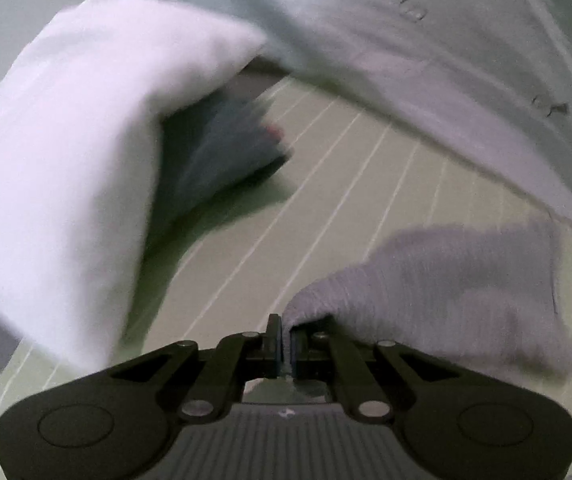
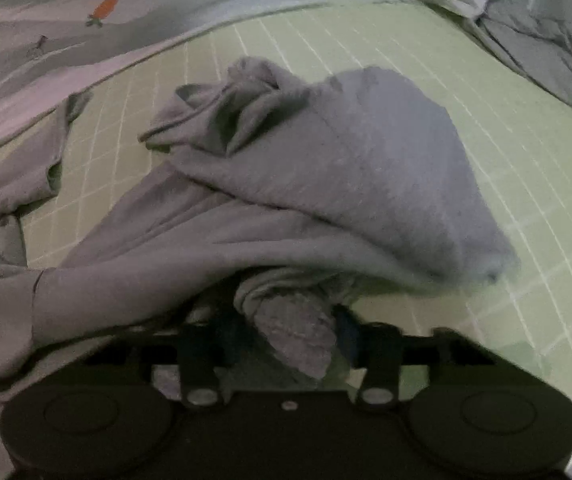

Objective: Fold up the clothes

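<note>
Both views are blurred by motion, so edges are soft. In my right wrist view the right gripper (image 2: 298, 340) has its fingertips buried under cloth; I cannot see the pads, but a rolled wad of the grey fleece sweatshirt (image 2: 326, 168) sits right between the fingers, so I read it as clamped on that fabric. The garment's left part runs out of the picture at the left edge, and I can't tell sleeve from body.

In the left wrist view my left gripper (image 1: 285, 346) has its jaws nearly together with a thin edge of the same grey fleece pinched between them; the cloth bulges off to the right of the fingers. How much fabric is inside the pinch is hidden.

The sweatshirt looks crumpled, bunched in thick folds with a rounded hump in the middle, lying on the pale green grid-lined mat (image 2: 506, 184) near its centre, lifted at the near end.

Around it: a light cloth with a small orange carrot print (image 2: 104, 10) lies along the mat's far left edge, and a crumpled grey-green garment (image 2: 546, 52) sits at the far right corner. In the left view a white sleeve-like cloth mass (image 1: 70, 140) fills the left side and blocks the mat there, with a dark blurred object (image 1: 226, 148) behind it that I can't identify. A pale buttoned garment (image 1: 446, 40) lies across the far side.
</note>
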`<state>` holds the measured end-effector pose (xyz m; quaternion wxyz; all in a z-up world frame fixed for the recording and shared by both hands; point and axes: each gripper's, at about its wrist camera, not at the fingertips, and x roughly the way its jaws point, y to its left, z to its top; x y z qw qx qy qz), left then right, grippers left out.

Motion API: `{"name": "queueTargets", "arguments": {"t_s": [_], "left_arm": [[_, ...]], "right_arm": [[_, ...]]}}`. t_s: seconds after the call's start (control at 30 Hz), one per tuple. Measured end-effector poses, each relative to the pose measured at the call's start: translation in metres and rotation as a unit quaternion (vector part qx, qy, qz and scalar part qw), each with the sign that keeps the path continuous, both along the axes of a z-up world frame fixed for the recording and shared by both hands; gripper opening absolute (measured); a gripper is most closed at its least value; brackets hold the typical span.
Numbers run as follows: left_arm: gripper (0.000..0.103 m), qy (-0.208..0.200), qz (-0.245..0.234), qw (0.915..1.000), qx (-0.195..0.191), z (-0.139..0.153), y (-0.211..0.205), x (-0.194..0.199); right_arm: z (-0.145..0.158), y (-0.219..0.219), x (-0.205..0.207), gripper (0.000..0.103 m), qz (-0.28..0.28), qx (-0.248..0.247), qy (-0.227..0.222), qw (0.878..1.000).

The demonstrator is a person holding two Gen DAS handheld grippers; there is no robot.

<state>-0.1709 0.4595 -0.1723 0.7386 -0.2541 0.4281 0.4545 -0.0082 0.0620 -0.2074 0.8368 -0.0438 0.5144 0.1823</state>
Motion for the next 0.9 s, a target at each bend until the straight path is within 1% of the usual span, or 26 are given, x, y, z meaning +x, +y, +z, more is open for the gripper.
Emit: {"name": "queueTargets", "arguments": {"t_s": [0.03,0.07,0.13,0.2,0.23,0.27,0.3,0.33,0.37,0.4,0.43,0.47,0.5,0.53,0.57,0.6,0.63,0.7,0.77,0.83,0.9], "left_arm": [[0.005,0.004,0.002,1.0000,-0.008,-0.004,-0.003,-0.009],[0.005,0.009,0.005,0.9998,-0.015,-0.006,-0.009,-0.016],[0.006,0.020,0.006,0.9995,-0.025,-0.010,-0.023,-0.029],[0.006,0.031,-0.002,0.9990,-0.032,-0.010,-0.039,-0.038],[0.006,0.026,-0.011,0.9986,-0.046,-0.010,-0.048,-0.040],[0.007,0.019,-0.022,0.9977,-0.062,-0.010,-0.058,-0.042],[0.011,0.011,-0.033,0.9964,-0.078,-0.010,-0.068,-0.044],[0.018,0.011,-0.045,0.9956,-0.081,-0.010,-0.079,-0.043],[0.023,0.012,-0.058,0.9948,-0.082,-0.009,-0.091,-0.041],[0.030,0.013,-0.071,0.9940,-0.083,-0.008,-0.103,-0.039],[0.035,0.019,-0.084,0.9937,-0.072,-0.006,-0.113,-0.035],[0.036,0.026,-0.096,0.9933,-0.059,-0.003,-0.122,-0.032],[0.042,0.030,-0.100,0.9933,-0.049,0.000,-0.127,-0.032],[0.051,0.030,-0.096,0.9942,-0.040,0.004,-0.126,-0.031],[0.055,0.022,-0.085,0.9954,-0.038,0.008,-0.124,-0.032],[0.063,0.013,-0.074,0.9965,-0.038,0.011,-0.122,-0.034],[0.066,0.004,-0.062,0.9974,-0.037,0.014,-0.119,-0.036],[0.066,-0.009,-0.052,0.9976,-0.045,0.019,-0.109,-0.034],[0.067,-0.010,-0.052,0.9974,-0.048,0.019,-0.103,-0.033],[0.068,-0.007,-0.055,0.9972,-0.050,0.016,-0.103,-0.031],[0.068,-0.010,-0.063,0.9964,-0.056,0.012,-0.098,-0.028]], "right_arm": [[0.000,-0.005,0.010,0.027,0.001,0.003,-0.002,1.000],[-0.001,-0.009,0.022,0.024,0.004,-0.008,-0.017,1.000],[0.004,-0.019,0.049,0.021,0.014,-0.047,-0.071,0.996],[0.015,-0.036,0.082,0.021,0.013,-0.100,-0.142,0.985],[0.020,-0.046,0.101,0.021,0.007,-0.123,-0.172,0.977],[0.028,-0.058,0.122,0.021,-0.010,-0.141,-0.194,0.971],[0.035,-0.071,0.142,0.022,-0.030,-0.157,-0.213,0.964],[0.043,-0.084,0.163,0.024,-0.049,-0.173,-0.232,0.956],[0.050,-0.095,0.179,0.032,-0.065,-0.186,-0.236,0.952],[0.055,-0.102,0.186,0.046,-0.076,-0.185,-0.235,0.951],[0.060,-0.107,0.192,0.053,-0.085,-0.180,-0.234,0.952],[0.063,-0.113,0.189,0.066,-0.090,-0.161,-0.231,0.955],[0.066,-0.119,0.183,0.080,-0.093,-0.138,-0.228,0.959],[0.065,-0.124,0.175,0.085,-0.095,-0.115,-0.220,0.964],[0.060,-0.130,0.163,0.088,-0.096,-0.090,-0.206,0.970],[0.052,-0.133,0.152,0.088,-0.100,-0.076,-0.189,0.974],[0.044,-0.135,0.141,0.088,-0.104,-0.064,-0.171,0.978],[0.027,-0.142,0.116,0.088,-0.132,-0.053,-0.136,0.981],[0.013,-0.150,0.091,0.088,-0.160,-0.040,-0.101,0.981],[0.003,-0.156,0.066,0.088,-0.188,-0.024,-0.070,0.979],[-0.007,-0.157,0.047,0.089,-0.209,-0.011,-0.048,0.977]]}}
